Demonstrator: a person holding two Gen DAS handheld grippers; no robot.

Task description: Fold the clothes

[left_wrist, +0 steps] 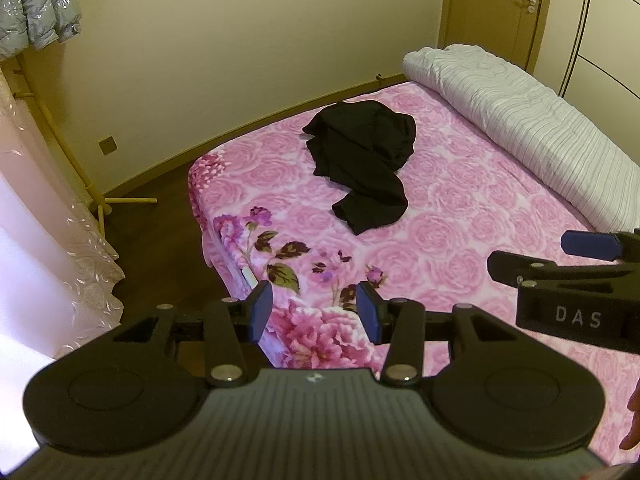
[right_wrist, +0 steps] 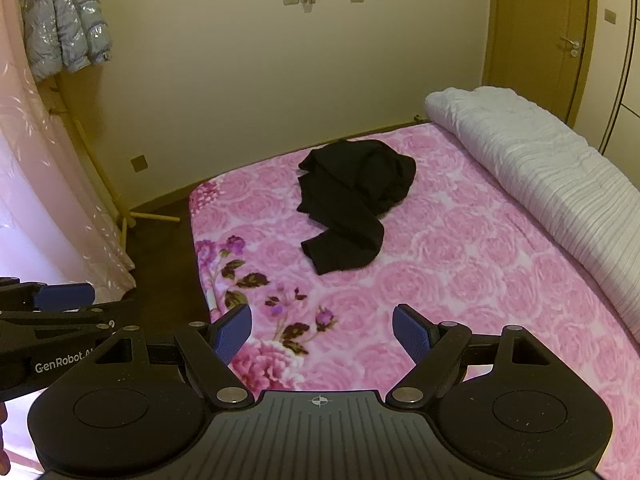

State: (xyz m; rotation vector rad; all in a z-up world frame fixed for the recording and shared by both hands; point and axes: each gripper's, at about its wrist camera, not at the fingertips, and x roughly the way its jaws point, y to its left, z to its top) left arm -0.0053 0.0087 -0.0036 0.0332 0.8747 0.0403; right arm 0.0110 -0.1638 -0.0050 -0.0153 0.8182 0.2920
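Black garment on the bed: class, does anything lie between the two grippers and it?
Nothing visible does. Only bare pink floral blanket separates the open left gripper and open right gripper from the crumpled black garment. The rolled white duvet lies aside.

Matt black cloth garment (left_wrist: 362, 156) (plush floral blanket (left_wrist: 460, 248)).

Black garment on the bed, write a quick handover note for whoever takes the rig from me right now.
Left tongs: open, empty, above the near end of the bed.
Right tongs: open, empty, beside the left.
Black garment: crumpled in a heap in the middle of the pink floral blanket, untouched, well ahead of both tongs.
Rolled white quilt: along the bed's right side, apart from the garment.
Done: nothing folded yet.
Left: reach the garment, spread it flat, fold it.
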